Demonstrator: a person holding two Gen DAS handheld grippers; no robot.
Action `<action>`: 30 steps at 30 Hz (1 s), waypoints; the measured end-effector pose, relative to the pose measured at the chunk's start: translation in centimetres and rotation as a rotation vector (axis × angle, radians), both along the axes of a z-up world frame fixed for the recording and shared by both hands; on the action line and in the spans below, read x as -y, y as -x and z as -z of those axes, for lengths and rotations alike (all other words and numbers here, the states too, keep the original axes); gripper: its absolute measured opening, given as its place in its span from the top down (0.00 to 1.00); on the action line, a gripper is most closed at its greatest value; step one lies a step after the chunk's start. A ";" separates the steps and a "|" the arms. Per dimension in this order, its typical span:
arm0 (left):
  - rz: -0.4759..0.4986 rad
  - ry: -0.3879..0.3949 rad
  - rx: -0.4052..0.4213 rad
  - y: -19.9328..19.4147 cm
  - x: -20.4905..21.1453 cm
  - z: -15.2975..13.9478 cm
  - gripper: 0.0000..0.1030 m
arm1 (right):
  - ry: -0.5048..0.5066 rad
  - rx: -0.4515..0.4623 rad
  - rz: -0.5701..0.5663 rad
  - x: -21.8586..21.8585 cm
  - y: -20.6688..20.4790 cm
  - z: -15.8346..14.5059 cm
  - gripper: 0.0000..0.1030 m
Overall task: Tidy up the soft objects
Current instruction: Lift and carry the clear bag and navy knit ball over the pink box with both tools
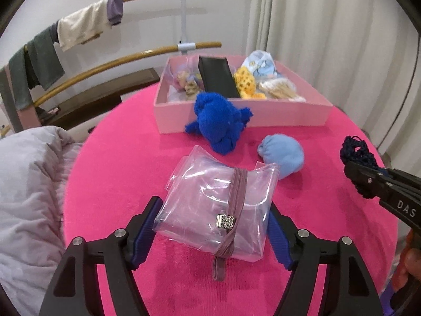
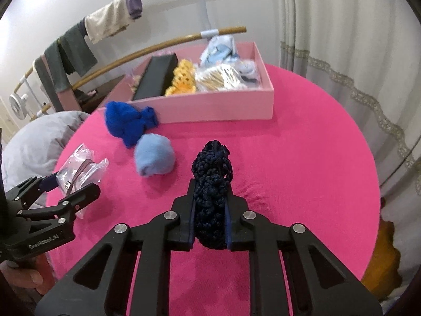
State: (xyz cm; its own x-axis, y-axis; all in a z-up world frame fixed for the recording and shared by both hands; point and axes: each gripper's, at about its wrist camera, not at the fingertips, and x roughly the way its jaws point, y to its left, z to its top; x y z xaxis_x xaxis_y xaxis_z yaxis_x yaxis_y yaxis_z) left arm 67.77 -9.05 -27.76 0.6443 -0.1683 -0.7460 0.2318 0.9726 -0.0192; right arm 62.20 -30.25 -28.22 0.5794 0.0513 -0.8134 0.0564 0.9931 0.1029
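Note:
My left gripper [image 1: 214, 210] is shut on a clear plastic bag [image 1: 210, 197] that holds a mauve elastic band with a sparkly clasp, just above the pink tablecloth [image 1: 118, 171]. It also shows in the right wrist view [image 2: 76, 184]. My right gripper [image 2: 210, 192] is shut on a navy crocheted piece [image 2: 211, 173], held over the table; it shows at the right of the left wrist view [image 1: 355, 155]. A royal blue knit bundle [image 1: 218, 123] lies against the pink box [image 1: 236, 115]. A light blue sock ball [image 1: 282, 155] lies beside it.
The pink box [image 2: 223, 105] at the table's far side holds a black case [image 1: 217, 79], yellow crochet [image 1: 246, 83], pale blue cloth and bagged items. A drying rack [image 1: 105, 21] with hung clothes stands behind. Grey bedding [image 1: 29, 184] lies left. Curtains hang at right.

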 end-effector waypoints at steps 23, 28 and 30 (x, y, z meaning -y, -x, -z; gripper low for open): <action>-0.046 0.023 0.193 9.7 -1.1 -10.2 0.31 | -0.022 0.177 -0.099 -4.1 4.2 -8.6 0.85; -0.054 0.028 0.211 11.0 -1.4 -11.3 0.31 | -0.016 0.191 -0.107 -4.4 4.4 -9.3 0.85; -0.056 0.029 0.214 11.2 -1.5 -11.5 0.31 | -0.016 0.194 -0.110 -4.5 4.4 -9.4 0.85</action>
